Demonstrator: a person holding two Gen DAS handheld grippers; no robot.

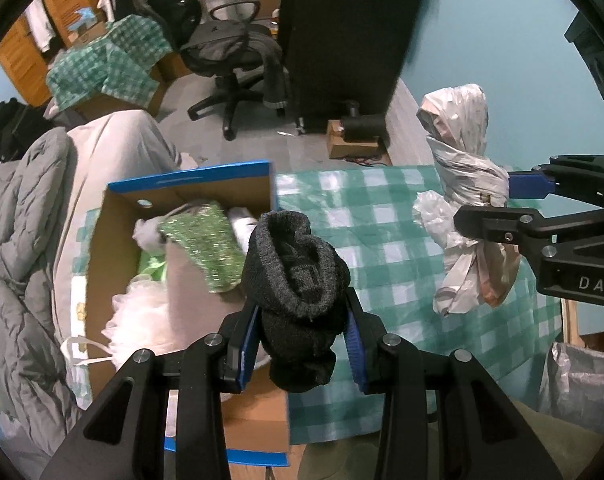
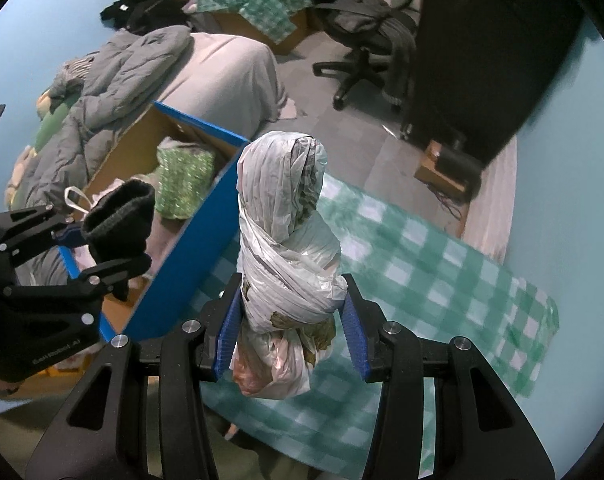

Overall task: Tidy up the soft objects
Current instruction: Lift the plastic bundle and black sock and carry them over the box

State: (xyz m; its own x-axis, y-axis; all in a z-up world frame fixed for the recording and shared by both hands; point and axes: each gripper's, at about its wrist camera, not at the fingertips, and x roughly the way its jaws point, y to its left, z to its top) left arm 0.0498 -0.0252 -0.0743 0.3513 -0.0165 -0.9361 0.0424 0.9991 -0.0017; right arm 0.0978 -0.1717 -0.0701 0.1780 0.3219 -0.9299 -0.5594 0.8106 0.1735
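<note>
My left gripper [image 1: 302,340] is shut on a rolled dark grey sock [image 1: 297,280], held above the edge of an open cardboard box [image 1: 113,248] with a blue rim. Inside the box lie a green sparkly cloth [image 1: 205,244] and white soft items [image 1: 141,320]. My right gripper [image 2: 291,332] is shut on a twisted bundle of white plastic bags [image 2: 285,220], held upright above the green checked cloth [image 2: 442,280]. In the left wrist view the right gripper [image 1: 498,204] and its bag bundle [image 1: 462,160] show at right. The left gripper [image 2: 105,252] with the sock [image 2: 119,216] shows at left in the right wrist view.
The box [image 2: 181,248] stands left of the checked cloth [image 1: 382,220]. A bed with a grey quilt [image 1: 17,260] lies beyond the box. An office chair [image 1: 229,64], a tall black cabinet [image 1: 342,32] and a small box with a black device [image 1: 358,136] stand on the floor behind.
</note>
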